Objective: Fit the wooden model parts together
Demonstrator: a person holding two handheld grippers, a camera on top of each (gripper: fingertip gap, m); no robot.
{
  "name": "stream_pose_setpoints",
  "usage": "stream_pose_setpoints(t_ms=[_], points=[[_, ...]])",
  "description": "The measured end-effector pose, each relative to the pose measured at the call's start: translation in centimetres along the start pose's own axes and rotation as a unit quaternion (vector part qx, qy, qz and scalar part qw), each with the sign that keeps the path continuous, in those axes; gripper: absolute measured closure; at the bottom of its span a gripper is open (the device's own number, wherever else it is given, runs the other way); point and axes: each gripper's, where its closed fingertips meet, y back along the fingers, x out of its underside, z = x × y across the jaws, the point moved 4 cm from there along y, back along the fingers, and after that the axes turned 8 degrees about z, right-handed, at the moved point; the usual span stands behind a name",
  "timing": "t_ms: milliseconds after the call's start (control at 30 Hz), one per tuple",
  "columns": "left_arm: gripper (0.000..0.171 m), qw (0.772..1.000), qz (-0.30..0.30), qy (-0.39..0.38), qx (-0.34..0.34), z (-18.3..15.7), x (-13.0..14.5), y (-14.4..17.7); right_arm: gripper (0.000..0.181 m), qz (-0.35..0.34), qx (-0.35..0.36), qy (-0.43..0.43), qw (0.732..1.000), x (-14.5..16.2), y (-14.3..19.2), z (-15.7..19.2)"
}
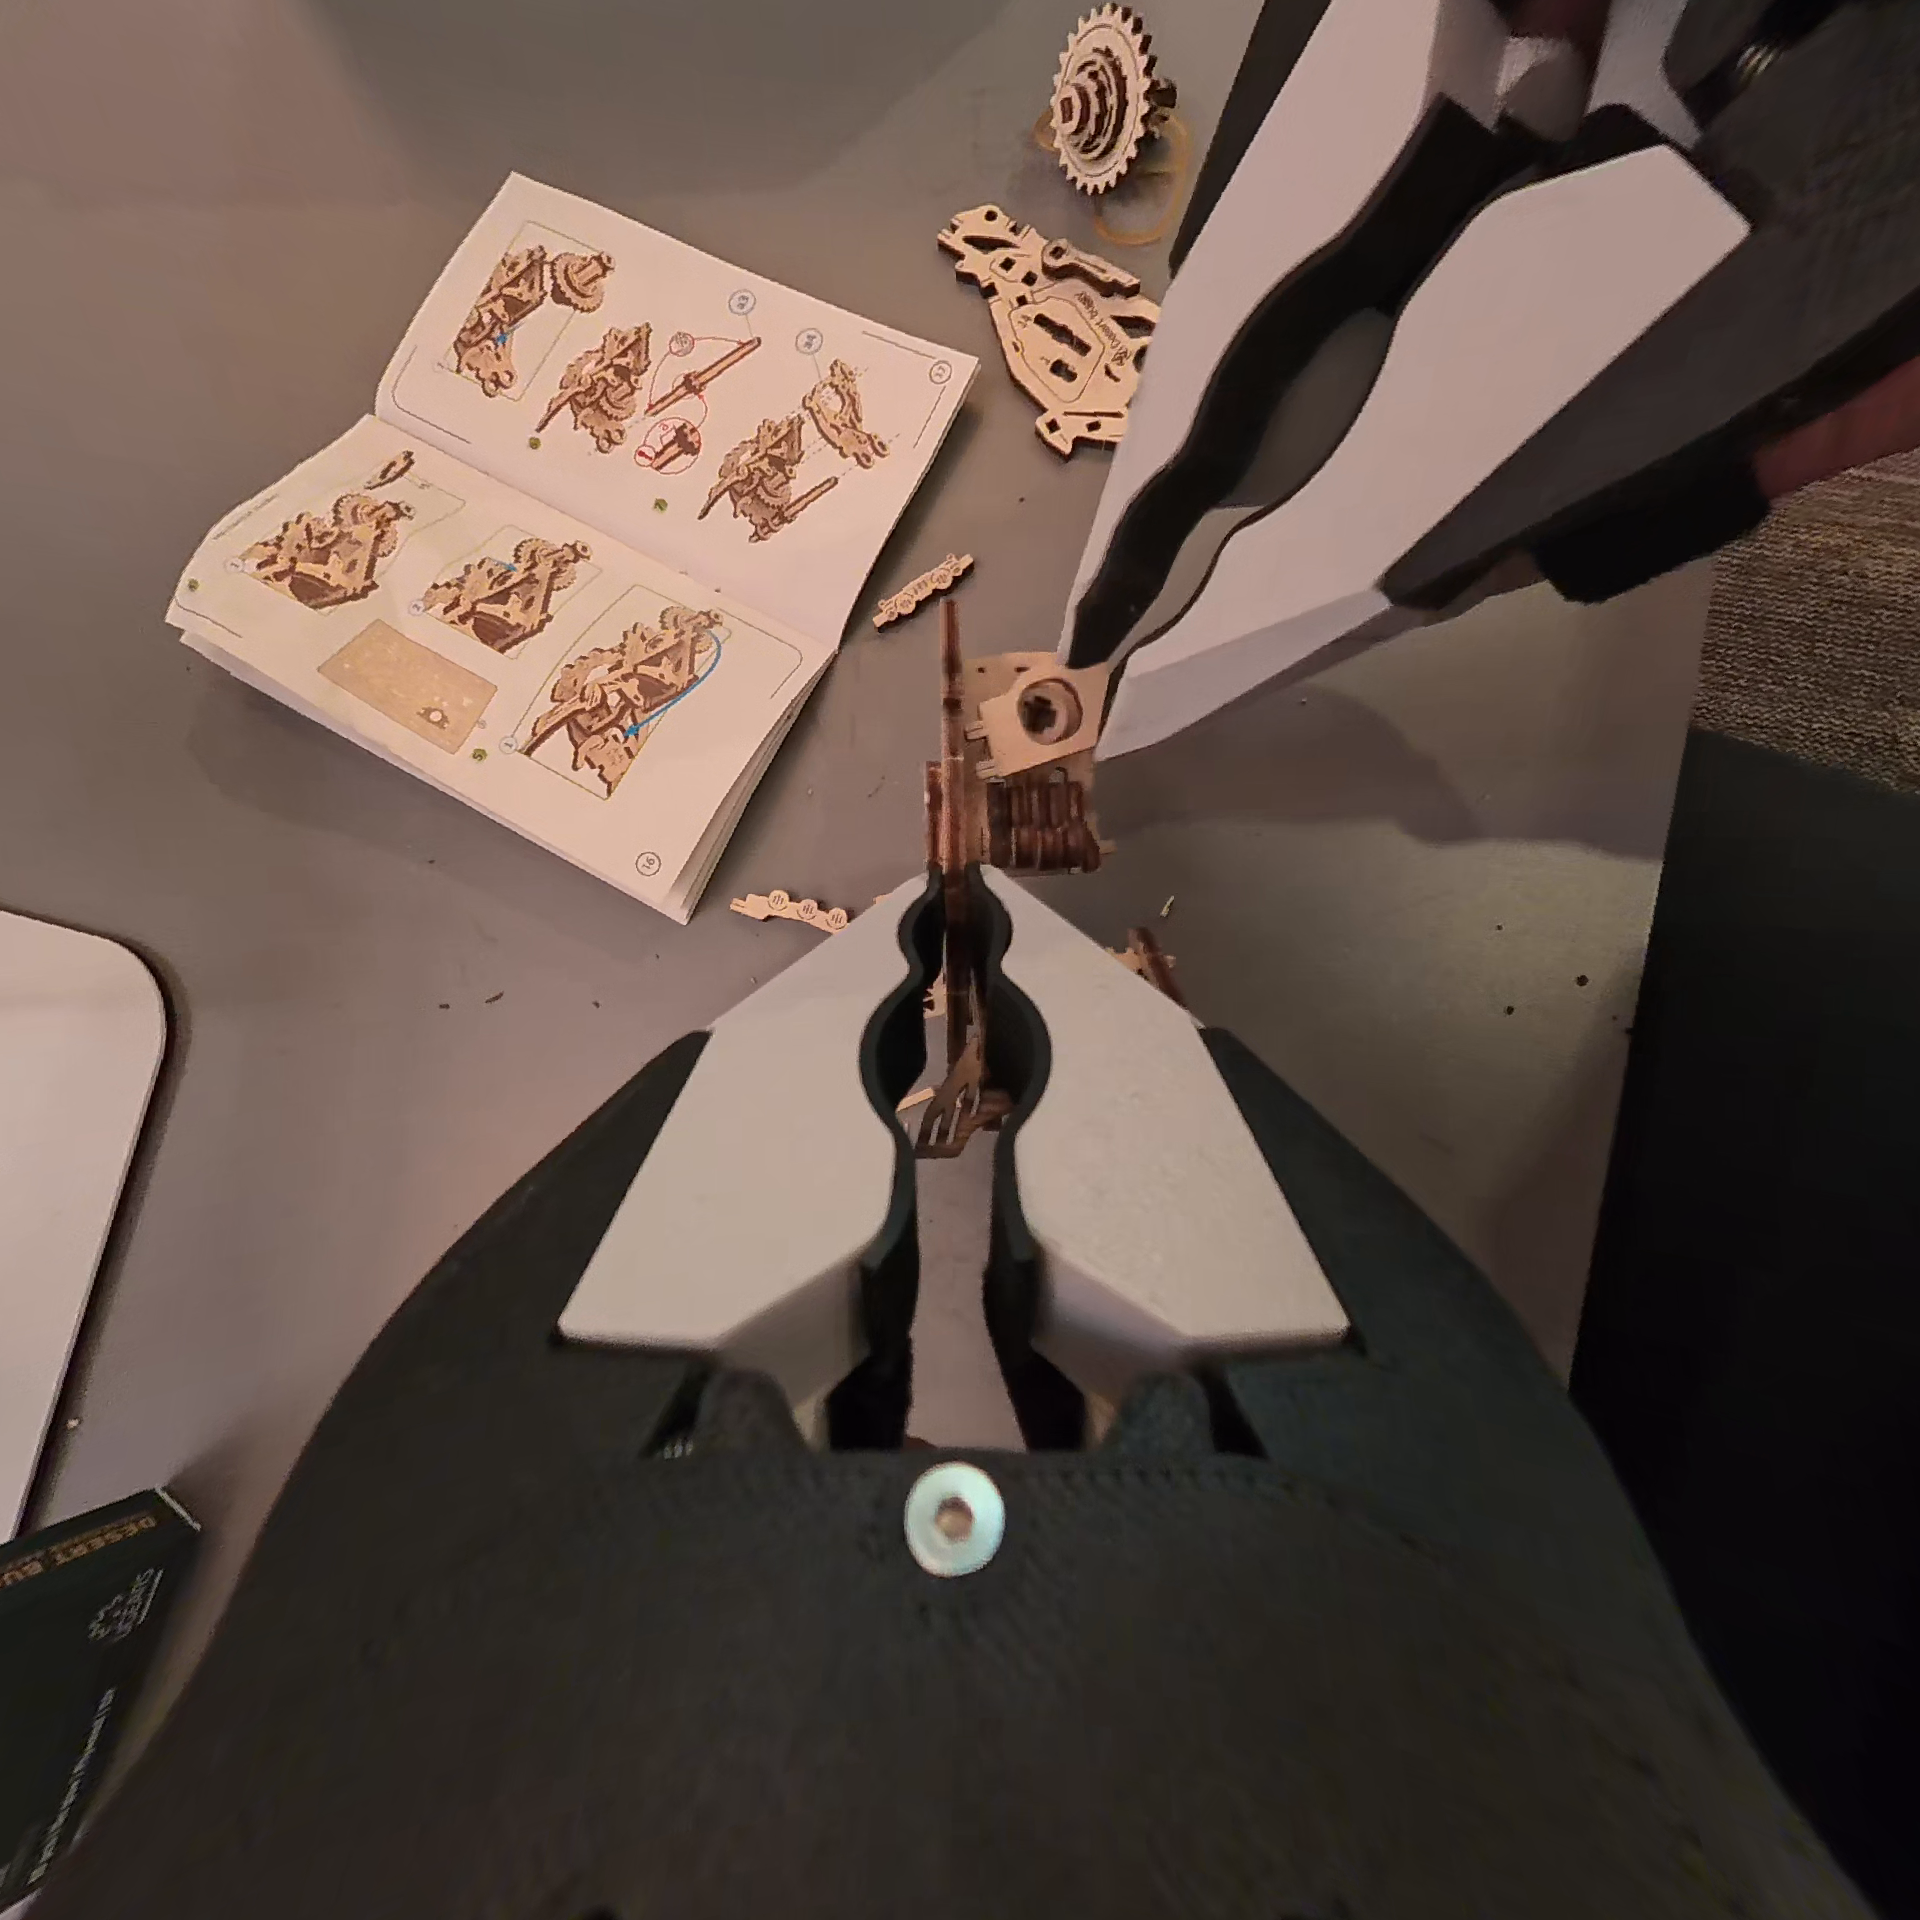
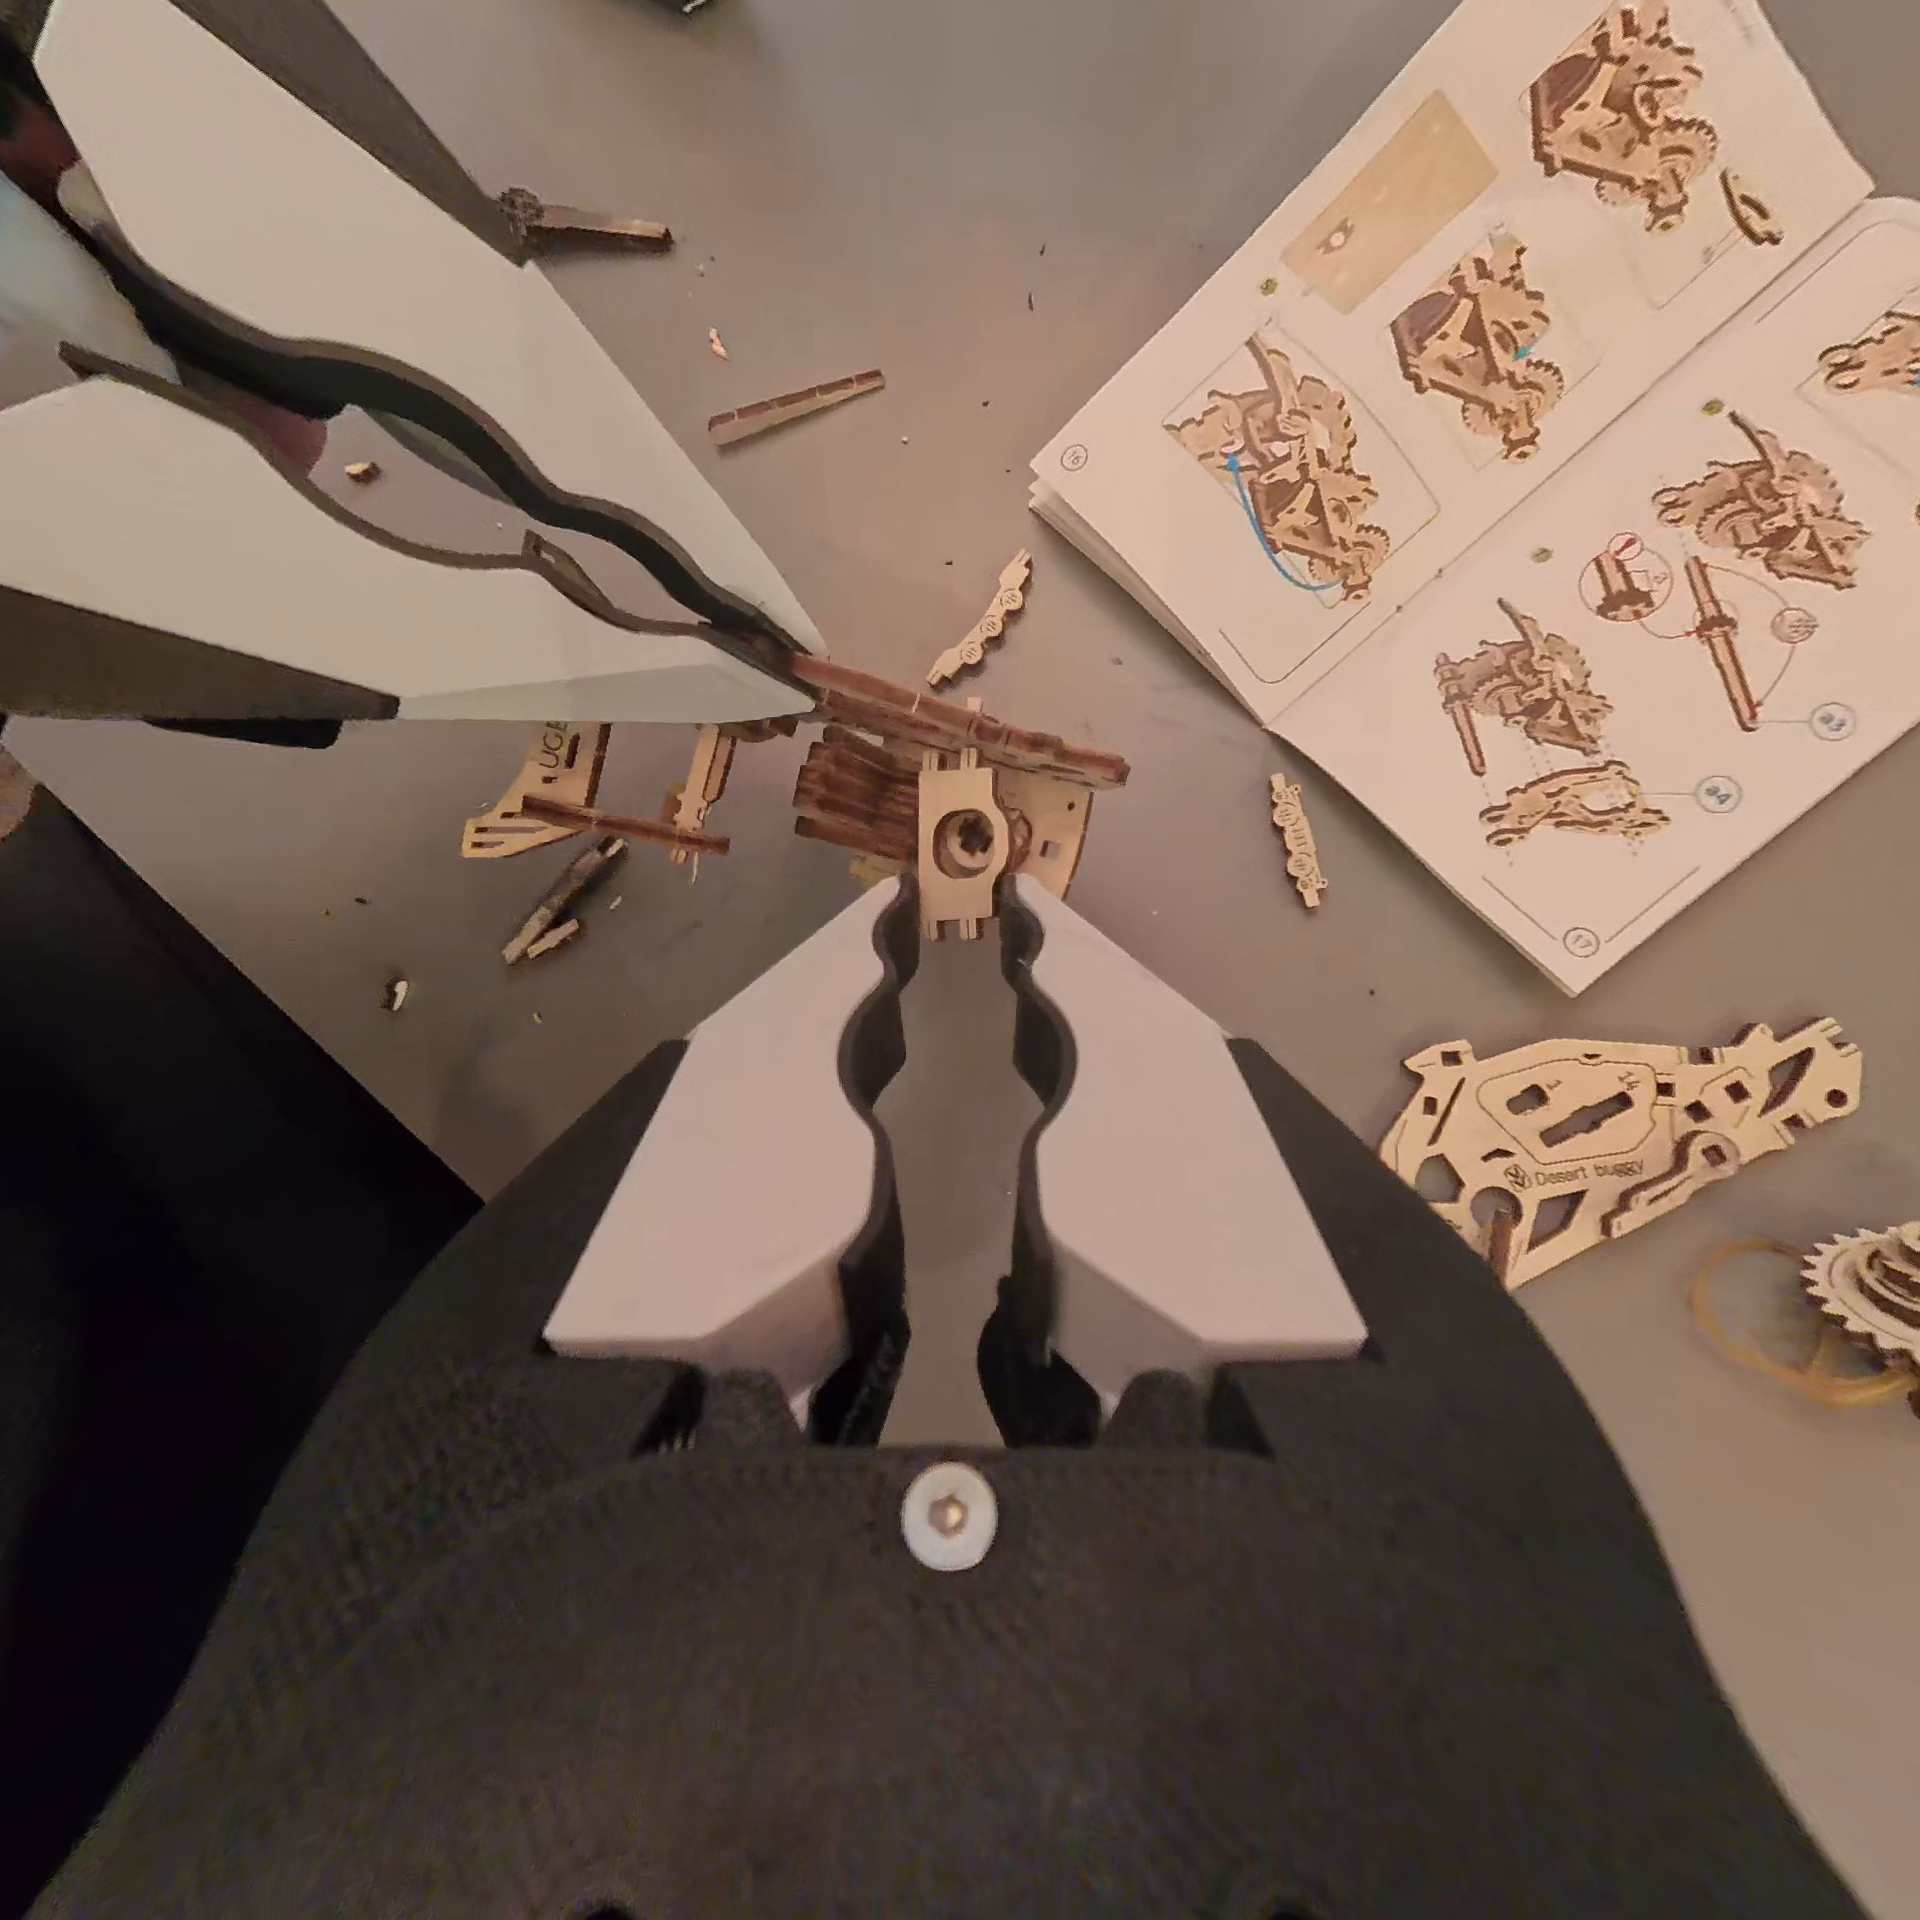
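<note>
A partly built wooden assembly (image 1: pixel 1023 800) is held above the grey table between both grippers. My left gripper (image 1: pixel 951 888) is shut on its thin side plate (image 1: pixel 948 727), seen edge-on. In the right wrist view the left gripper (image 2: pixel 805 681) comes in from the upper left, clamped on that plate (image 2: pixel 956 732). My right gripper (image 2: pixel 958 896) is shut on a small pale wooden block with a round hole (image 2: pixel 961 831) at the assembly's near end. The right gripper also shows in the left wrist view (image 1: pixel 1091 665), pinching the block (image 1: pixel 1039 712). A stack of dark gear discs (image 2: pixel 852 800) sits beside the block.
An open instruction booklet (image 1: pixel 582 540) (image 2: pixel 1507 468) lies on the table. A flat wooden side panel (image 2: pixel 1621 1143), a gear wheel with rubber bands (image 2: pixel 1870 1288), small strips (image 2: pixel 1299 842) and loose parts (image 2: pixel 582 821) lie around. A black box (image 1: pixel 83 1621) and the table edge (image 1: pixel 1662 935) are near. Left tips to right tips: about 4 cm.
</note>
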Motion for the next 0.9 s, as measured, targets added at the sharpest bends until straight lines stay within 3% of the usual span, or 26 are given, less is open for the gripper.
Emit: stream_pose_setpoints(t_ms=[900], points=[[0.171, 0.999, -0.006, -0.021, -0.041, 0.00, -0.40, 0.20, 0.169, 0.012, -0.043, -0.064, 0.997, -0.47, 0.34, -0.48]])
